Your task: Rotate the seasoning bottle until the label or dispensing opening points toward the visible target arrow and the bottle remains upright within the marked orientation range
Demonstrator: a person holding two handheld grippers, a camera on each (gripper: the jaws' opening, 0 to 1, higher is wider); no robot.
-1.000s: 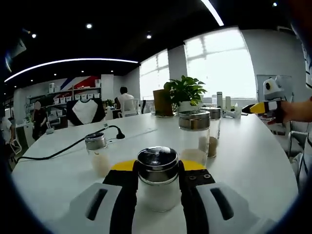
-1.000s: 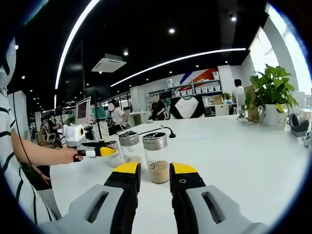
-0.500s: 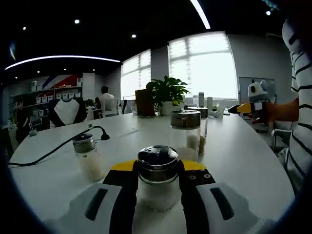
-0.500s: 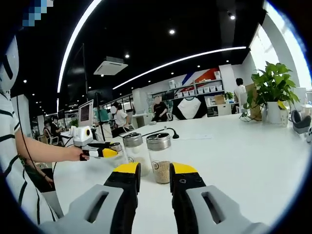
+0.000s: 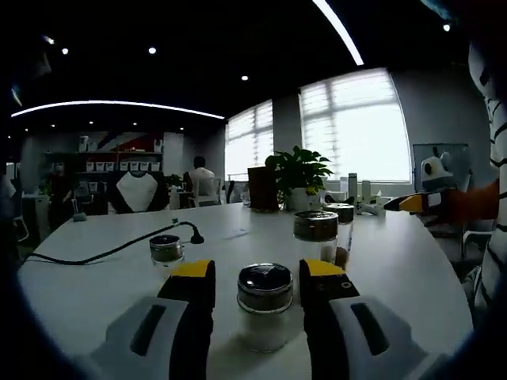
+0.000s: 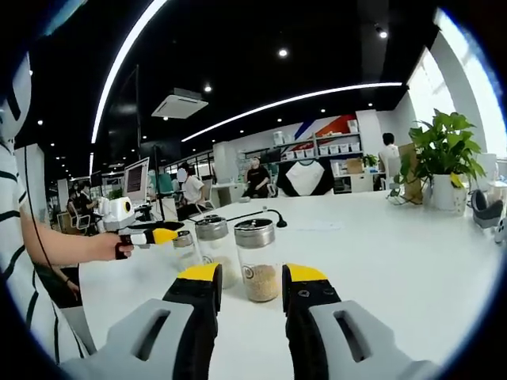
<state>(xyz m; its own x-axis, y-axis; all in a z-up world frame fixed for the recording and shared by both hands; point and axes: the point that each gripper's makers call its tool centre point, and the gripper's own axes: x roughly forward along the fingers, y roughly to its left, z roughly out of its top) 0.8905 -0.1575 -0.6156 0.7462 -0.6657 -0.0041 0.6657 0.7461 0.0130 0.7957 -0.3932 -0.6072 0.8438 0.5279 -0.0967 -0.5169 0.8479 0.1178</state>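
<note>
Left gripper view: upright seasoning bottle point(image 5: 264, 315) of white powder between open jaws.

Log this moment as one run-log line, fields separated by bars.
left gripper: open, jaws either side of seasoning bottle | bottle: upright on white table | right gripper: open, holding nothing

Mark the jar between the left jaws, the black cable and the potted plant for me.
jar point(image 5: 264, 286), left gripper view, on its metal lid
cable point(image 5: 119, 248), left gripper view, mid-run on the table
plant point(image 6: 442, 146), right gripper view, on its leaves
</note>
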